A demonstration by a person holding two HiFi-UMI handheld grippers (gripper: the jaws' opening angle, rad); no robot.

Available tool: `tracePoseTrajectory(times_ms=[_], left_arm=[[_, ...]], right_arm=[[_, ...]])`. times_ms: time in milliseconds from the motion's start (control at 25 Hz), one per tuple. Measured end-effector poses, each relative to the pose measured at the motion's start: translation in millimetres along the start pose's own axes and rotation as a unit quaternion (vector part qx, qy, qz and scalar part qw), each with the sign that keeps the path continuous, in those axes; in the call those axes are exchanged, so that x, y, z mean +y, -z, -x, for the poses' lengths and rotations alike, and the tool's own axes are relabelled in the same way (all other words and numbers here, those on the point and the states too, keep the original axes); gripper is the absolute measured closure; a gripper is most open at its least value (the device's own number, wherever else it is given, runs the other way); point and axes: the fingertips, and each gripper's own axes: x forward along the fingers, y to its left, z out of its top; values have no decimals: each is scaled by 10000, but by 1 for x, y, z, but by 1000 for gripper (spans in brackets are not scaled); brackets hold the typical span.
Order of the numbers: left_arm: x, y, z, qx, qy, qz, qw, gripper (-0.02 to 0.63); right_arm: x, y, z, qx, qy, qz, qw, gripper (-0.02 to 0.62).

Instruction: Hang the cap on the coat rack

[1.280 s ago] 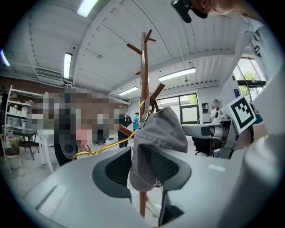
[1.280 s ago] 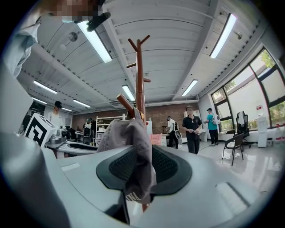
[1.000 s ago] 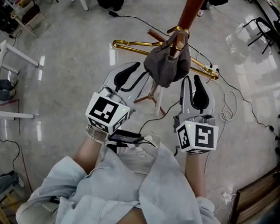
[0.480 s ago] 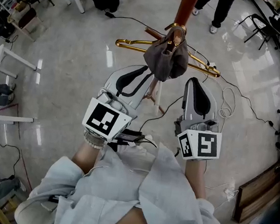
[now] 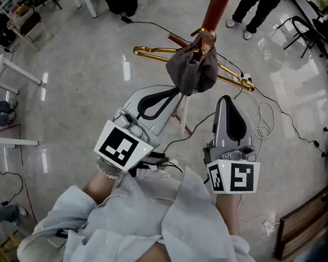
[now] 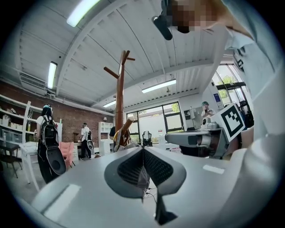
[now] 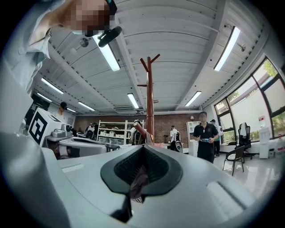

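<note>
Pulled back toward 6 o'clock and closed up since a second ago: left claw (image 5: 170,91) and right claw (image 5: 226,101) both pressed together on nothing. Left the cap (image 5: 191,71) hanging off a coat rack (image 5: 217,8) peg at 12 o'clock.

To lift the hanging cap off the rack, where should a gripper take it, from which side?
Probably the loose lower bulge of the cap, from the person's side: it sags free there, while the top is bunched against the coat rack, with the gold hanger behind.
</note>
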Motion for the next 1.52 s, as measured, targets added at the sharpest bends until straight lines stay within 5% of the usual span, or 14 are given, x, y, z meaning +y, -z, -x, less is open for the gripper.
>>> tracePoseTrajectory(times_ms=[1520], left_arm=[[-2,4,3,9,15,88,10000,600]], right_arm=[[12,3,-2,186,-121,398,9990,589]])
